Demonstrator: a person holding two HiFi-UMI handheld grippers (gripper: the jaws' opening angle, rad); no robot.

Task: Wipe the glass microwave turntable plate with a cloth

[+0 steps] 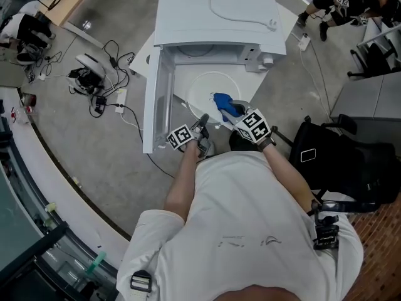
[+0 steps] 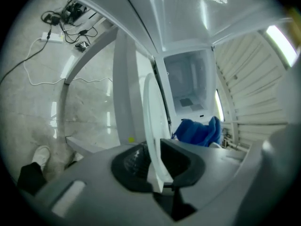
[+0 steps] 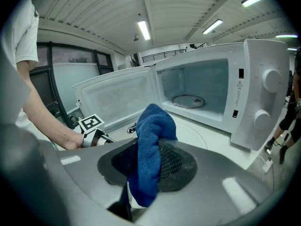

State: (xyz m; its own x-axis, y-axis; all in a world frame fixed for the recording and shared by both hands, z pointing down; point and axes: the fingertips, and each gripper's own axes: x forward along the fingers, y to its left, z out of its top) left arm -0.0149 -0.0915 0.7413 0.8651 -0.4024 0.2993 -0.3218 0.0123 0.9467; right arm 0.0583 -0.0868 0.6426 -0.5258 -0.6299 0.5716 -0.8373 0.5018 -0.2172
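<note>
The round glass turntable plate [image 1: 207,88] lies on the white table in front of the open microwave. My left gripper [image 1: 203,120] grips its near rim; in the left gripper view the plate [image 2: 151,112] runs edge-on between the pads, with the left gripper [image 2: 157,160] shut on it. My right gripper [image 1: 234,111] is shut on a blue cloth [image 1: 223,103] that hangs over the plate's right side. In the right gripper view the cloth [image 3: 153,126] bulges out of the right gripper [image 3: 148,167], and the plate [image 3: 203,138] shows faintly on the table beyond.
The white microwave [image 1: 213,24] stands at the back, its door [image 1: 156,99] swung open to the left and a roller ring [image 3: 188,100] inside. Cables and a power strip [image 1: 100,89] lie on the floor at left. A black bag [image 1: 338,162] sits at right.
</note>
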